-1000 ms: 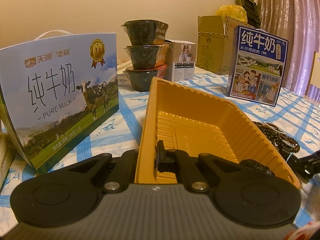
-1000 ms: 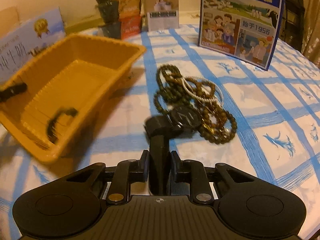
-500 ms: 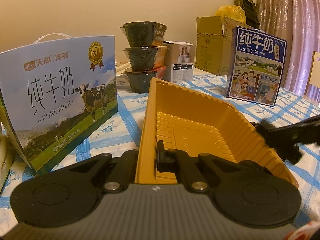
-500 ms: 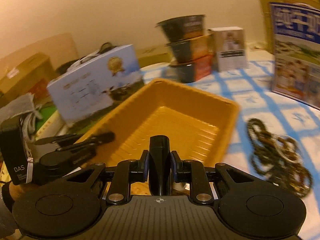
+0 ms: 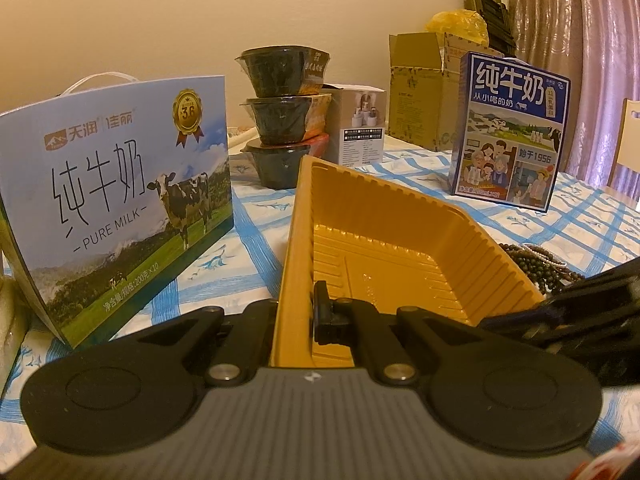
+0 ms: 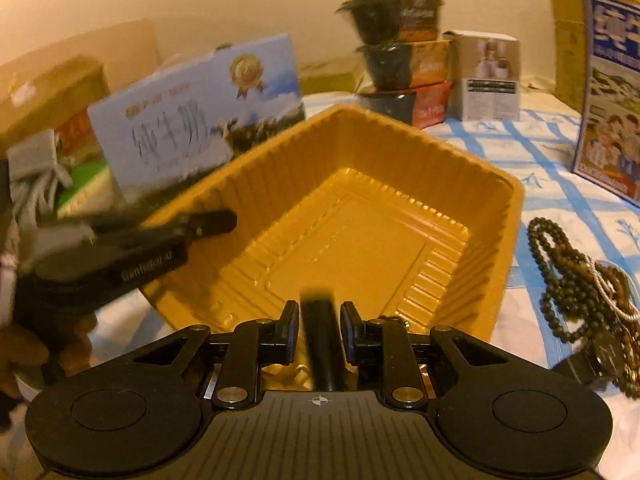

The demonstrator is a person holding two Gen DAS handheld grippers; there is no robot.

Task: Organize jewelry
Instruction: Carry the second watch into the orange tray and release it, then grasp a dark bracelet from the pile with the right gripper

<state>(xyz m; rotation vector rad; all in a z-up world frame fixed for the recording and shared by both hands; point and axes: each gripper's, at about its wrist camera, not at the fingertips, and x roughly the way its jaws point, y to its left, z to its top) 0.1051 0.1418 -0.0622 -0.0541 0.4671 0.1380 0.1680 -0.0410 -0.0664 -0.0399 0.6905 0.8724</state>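
The yellow tray (image 6: 472, 216) was thin ribbed plastic, glossy inside. The strap (image 6: 320, 344) between the right jaws looked smooth, matt black. Right of them lay dull dark beads (image 6: 560, 280) on a printed tablecloth (image 6: 532, 168). The milk carton (image 5: 120, 184) beyond was glossy card.

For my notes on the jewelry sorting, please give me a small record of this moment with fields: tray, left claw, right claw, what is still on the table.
tray: yellow tray, nothing visible on its bare floor
left claw: left claw shut on the tray's near wall
right claw: right claw over the tray, shut on a black strap
still on table: bead strands right of the tray
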